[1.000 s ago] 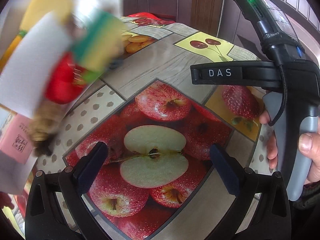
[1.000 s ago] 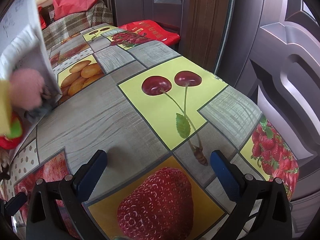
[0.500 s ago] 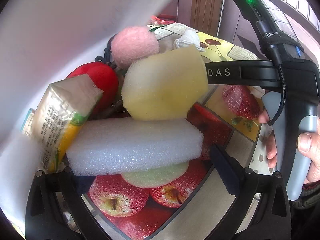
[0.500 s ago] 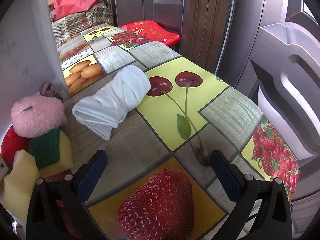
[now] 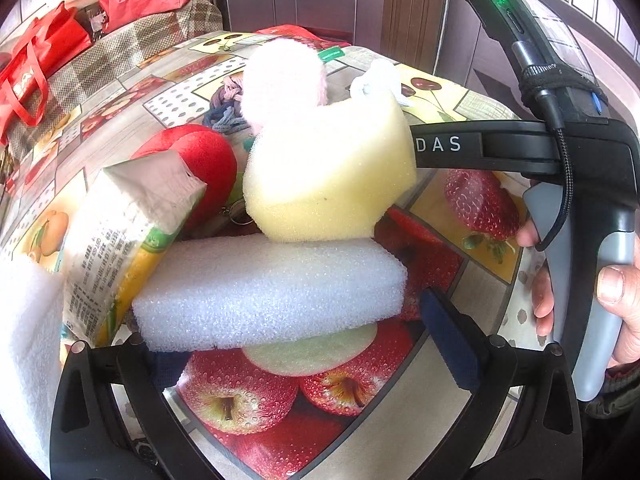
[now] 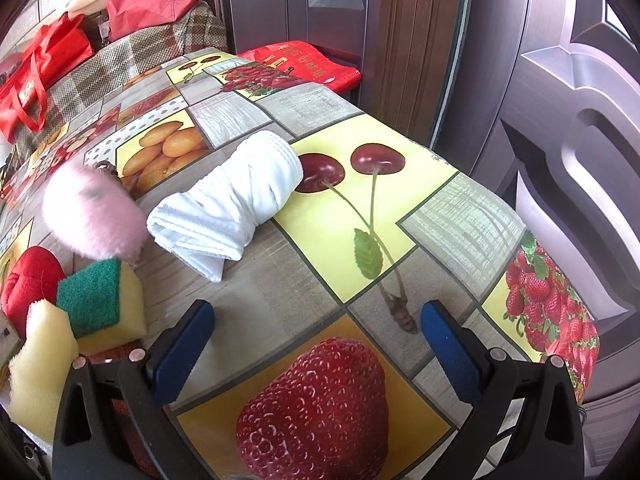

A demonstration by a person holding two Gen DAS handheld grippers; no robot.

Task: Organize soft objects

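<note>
A heap of soft things lies on the fruit-print table point(image 5: 480, 280). A white foam block point(image 5: 272, 292) lies right in front of my open left gripper point(image 5: 308, 344), with a pale yellow sponge point(image 5: 332, 176) on it, a red plush point(image 5: 204, 156), a tissue pack point(image 5: 120, 232) and a pink fluffy ball point(image 5: 284, 76) behind. In the right wrist view I see a rolled white towel point(image 6: 228, 204), the pink ball point(image 6: 92, 212), a green-and-yellow scrub sponge point(image 6: 100, 304), the yellow sponge point(image 6: 40, 368) and the red plush point(image 6: 28, 284). My right gripper point(image 6: 316, 348) is open and empty over the table.
A grey knitted item point(image 5: 226, 114) lies behind the red plush. Red bags point(image 6: 32, 76) and a plaid-covered seat point(image 6: 132, 56) stand beyond the table's far edge. A dark door point(image 6: 560, 120) is close on the right. White foam point(image 5: 24, 340) fills the left edge.
The white container that tipped the soft things onto the table has gone from view. The heap has settled. Both grippers have stayed in place.
</note>
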